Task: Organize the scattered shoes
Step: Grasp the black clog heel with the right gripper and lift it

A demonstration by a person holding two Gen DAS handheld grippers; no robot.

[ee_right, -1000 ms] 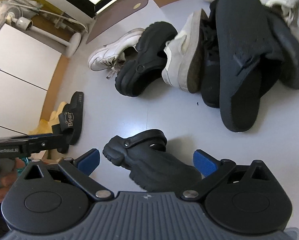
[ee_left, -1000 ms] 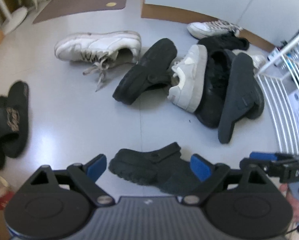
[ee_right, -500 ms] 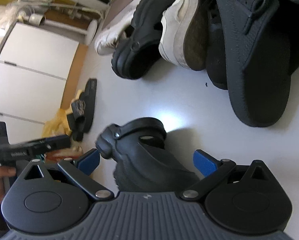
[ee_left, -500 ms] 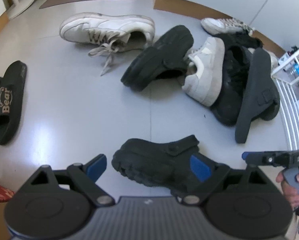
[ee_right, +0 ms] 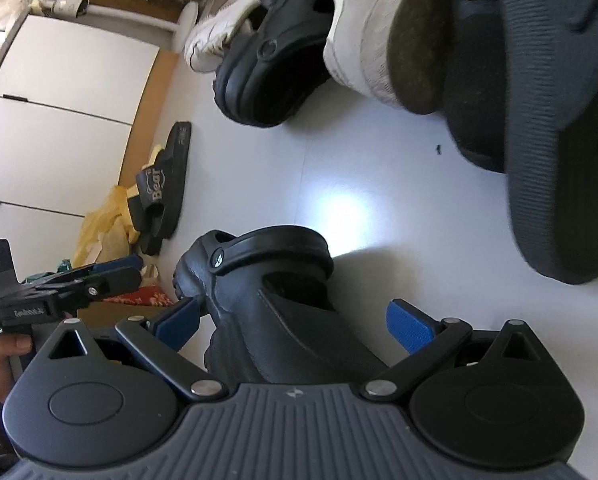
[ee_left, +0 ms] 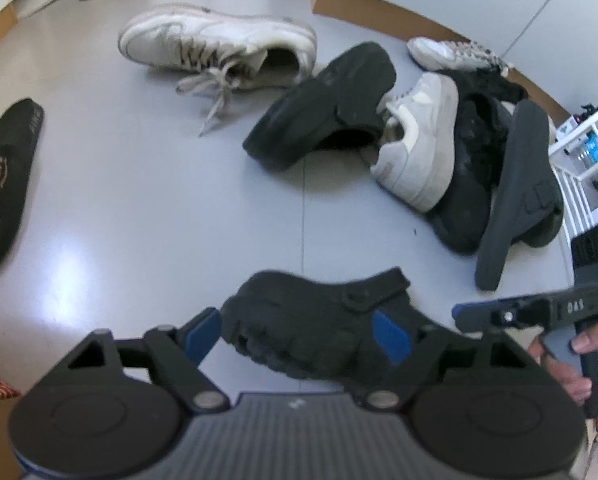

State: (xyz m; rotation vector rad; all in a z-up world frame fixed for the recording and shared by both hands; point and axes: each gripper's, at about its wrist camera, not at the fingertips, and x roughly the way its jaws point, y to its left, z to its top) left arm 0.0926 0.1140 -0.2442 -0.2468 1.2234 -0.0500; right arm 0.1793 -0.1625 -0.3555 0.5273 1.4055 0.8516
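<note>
Since a second ago both tools have been brought down over the lone black clog [ee_left: 315, 328], which is now seen larger and lower in each wrist view, lying on its side on the grey floor [ee_left: 139, 200] apart from the other shoes. The jaws of the left tool [ee_left: 299, 334] have just been closing: the clog is bracketed between the blue pads, the right pad lying over its upper and the left pad just beside its toe, but firm pressing cannot be confirmed, so a grasp is judged as being formed rather than finished. At nine o'clock in the left view a black "Bear" slide [ee_left: 3, 184] is found near the frame edge, well apart from the clog; open floor is left between them. At twelve o'clock a white laced sneaker [ee_left: 219, 44] is seen, and from one to three o'clock the heap of clogs, sneakers and a dark sandal [ee_left: 515, 196] is crowded together, with a white wire rack [ee_left: 579, 152] at the far right. The right tool [ee_right: 295, 324] is held spread around the clog's heel end, without pinching it. Lifting room is judged to be clear above; the heap to the right is close.
</note>
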